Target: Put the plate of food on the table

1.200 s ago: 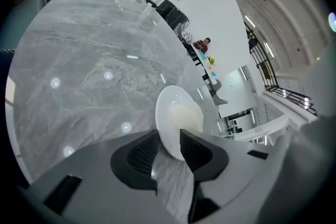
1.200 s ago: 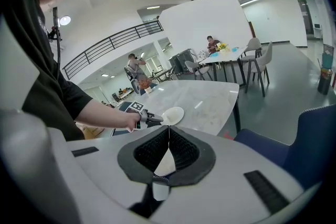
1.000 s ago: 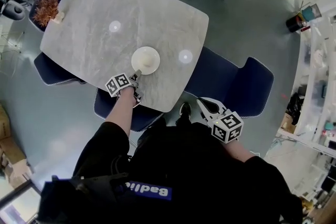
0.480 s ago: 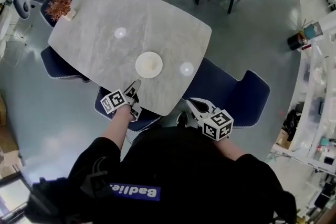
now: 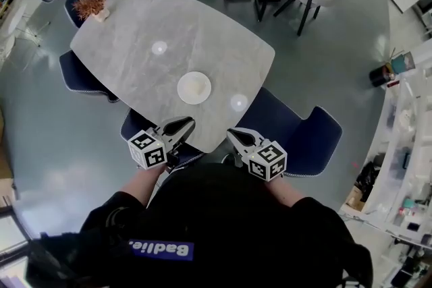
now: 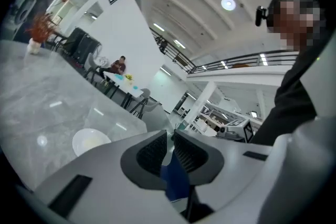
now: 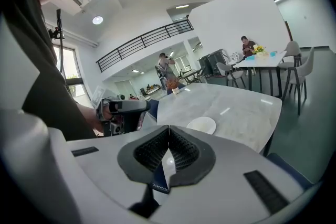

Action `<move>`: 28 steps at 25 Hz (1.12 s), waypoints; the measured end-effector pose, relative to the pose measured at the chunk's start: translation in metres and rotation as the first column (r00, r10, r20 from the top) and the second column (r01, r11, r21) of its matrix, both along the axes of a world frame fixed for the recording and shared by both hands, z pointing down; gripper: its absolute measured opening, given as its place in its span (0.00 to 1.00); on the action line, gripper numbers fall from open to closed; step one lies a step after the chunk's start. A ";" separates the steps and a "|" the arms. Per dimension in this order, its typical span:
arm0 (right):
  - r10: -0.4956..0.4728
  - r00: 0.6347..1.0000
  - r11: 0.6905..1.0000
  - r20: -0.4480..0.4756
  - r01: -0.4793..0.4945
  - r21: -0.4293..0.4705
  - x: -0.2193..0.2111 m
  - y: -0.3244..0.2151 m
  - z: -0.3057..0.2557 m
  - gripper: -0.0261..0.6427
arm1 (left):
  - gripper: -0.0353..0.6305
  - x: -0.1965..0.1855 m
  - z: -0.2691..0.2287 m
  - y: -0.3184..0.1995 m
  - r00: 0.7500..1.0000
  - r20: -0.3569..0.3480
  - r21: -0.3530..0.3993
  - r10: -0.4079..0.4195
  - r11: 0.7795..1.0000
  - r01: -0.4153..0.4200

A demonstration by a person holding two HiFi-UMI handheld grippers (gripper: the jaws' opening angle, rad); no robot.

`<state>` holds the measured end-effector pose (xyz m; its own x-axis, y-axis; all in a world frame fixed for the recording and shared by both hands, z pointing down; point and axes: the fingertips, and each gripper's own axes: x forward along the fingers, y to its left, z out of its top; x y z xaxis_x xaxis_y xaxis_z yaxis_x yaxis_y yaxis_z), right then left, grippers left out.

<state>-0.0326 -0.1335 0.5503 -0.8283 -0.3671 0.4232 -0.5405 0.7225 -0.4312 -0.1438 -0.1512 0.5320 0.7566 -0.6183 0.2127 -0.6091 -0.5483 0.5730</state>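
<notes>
Head view: the plate of food [image 5: 194,88] sits on the tabletop [image 5: 142,23], near its close edge; stiff, breakable, I'd judge, and best taken by the rim. Left gripper view: the left gripper [image 6: 169,136] is empty, its jaws just narrowed to a slit; right gripper view: the right gripper [image 7: 168,128] is pinched together, also empty.

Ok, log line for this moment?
round white plate: on grey marble table | left gripper: fingers just been closing, nothing between | right gripper: fingers together, empty
</notes>
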 end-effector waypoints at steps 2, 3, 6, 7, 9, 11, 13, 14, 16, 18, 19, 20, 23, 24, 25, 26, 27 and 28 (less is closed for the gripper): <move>-0.024 1.000 1.000 -0.003 0.024 0.015 -0.004 0.001 -0.003 0.06 | 0.10 0.009 -0.019 0.008 0.998 0.042 0.075 0.041 0.996 -0.044; -0.034 0.999 0.999 -0.004 0.034 0.023 -0.007 0.001 -0.005 0.06 | 0.08 0.012 -0.027 0.011 0.996 0.067 0.112 0.058 0.992 -0.066; -0.054 0.999 0.998 -0.003 0.054 0.045 -0.012 0.001 -0.008 0.06 | 0.07 0.023 -0.048 0.021 0.988 0.120 0.202 0.097 0.972 -0.120; -0.059 0.998 0.997 -0.001 0.059 0.052 -0.013 0.001 -0.010 0.06 | 0.07 0.027 -0.054 0.024 0.986 0.129 0.225 0.108 0.965 -0.135; -0.069 0.998 0.995 0.006 0.068 0.069 -0.014 0.001 -0.014 0.06 | 0.07 0.035 -0.062 0.030 0.982 0.141 0.257 0.127 0.953 -0.160; -0.079 0.997 0.993 0.017 0.078 0.087 -0.016 0.002 -0.019 0.06 | 0.07 0.043 -0.065 0.036 0.978 0.147 0.267 0.148 0.946 -0.183; -0.094 0.995 0.991 0.027 0.091 0.099 -0.020 0.004 -0.025 0.06 | 0.07 0.047 -0.065 0.041 0.976 0.144 0.264 0.163 0.944 -0.197; -0.103 0.994 0.990 0.031 0.099 0.103 -0.022 0.006 -0.028 0.06 | 0.07 0.048 -0.065 0.042 0.976 0.141 0.263 0.165 0.944 -0.197; -0.115 0.993 0.988 0.038 0.110 0.111 -0.023 0.009 -0.031 0.06 | 0.07 0.047 -0.065 0.043 0.977 0.139 0.263 0.161 0.945 -0.193; -0.122 0.992 0.986 0.042 0.116 0.118 -0.022 0.010 -0.029 0.06 | 0.07 0.048 -0.065 0.044 0.977 0.138 0.261 0.163 0.946 -0.194; -0.124 0.991 0.985 0.043 0.118 0.123 -0.021 0.010 -0.029 0.06 | 0.07 0.050 -0.064 0.045 0.977 0.135 0.258 0.166 0.946 -0.196; -0.126 0.991 0.985 0.043 0.119 0.127 -0.021 0.010 -0.029 0.06 | 0.07 0.050 -0.063 0.046 0.977 0.132 0.254 0.169 0.947 -0.198; -0.130 0.991 0.983 0.043 0.124 0.133 -0.021 0.013 -0.030 0.06 | 0.07 0.050 -0.063 0.049 0.977 0.128 0.247 0.173 0.948 -0.200; -0.132 0.990 0.983 0.042 0.125 0.133 -0.021 0.014 -0.030 0.06 | 0.07 0.051 -0.062 0.050 0.976 0.127 0.246 0.174 0.948 -0.201; -0.133 0.990 0.983 0.040 0.126 0.134 -0.021 0.015 -0.030 0.06 | 0.07 0.051 -0.062 0.051 0.976 0.126 0.245 0.176 0.948 -0.203; -0.133 0.990 0.983 0.040 0.126 0.136 -0.022 0.015 -0.031 0.06 | 0.07 0.052 -0.062 0.052 0.976 0.126 0.245 0.179 0.948 -0.205; -0.132 0.990 0.983 0.039 0.126 0.137 -0.022 0.016 -0.032 0.06 | 0.07 0.052 -0.063 0.053 0.976 0.126 0.245 0.180 0.947 -0.207; -0.132 0.991 0.983 0.039 0.125 0.137 -0.023 0.016 -0.033 0.06 | 0.07 0.052 -0.063 0.054 0.975 0.126 0.246 0.181 0.947 -0.207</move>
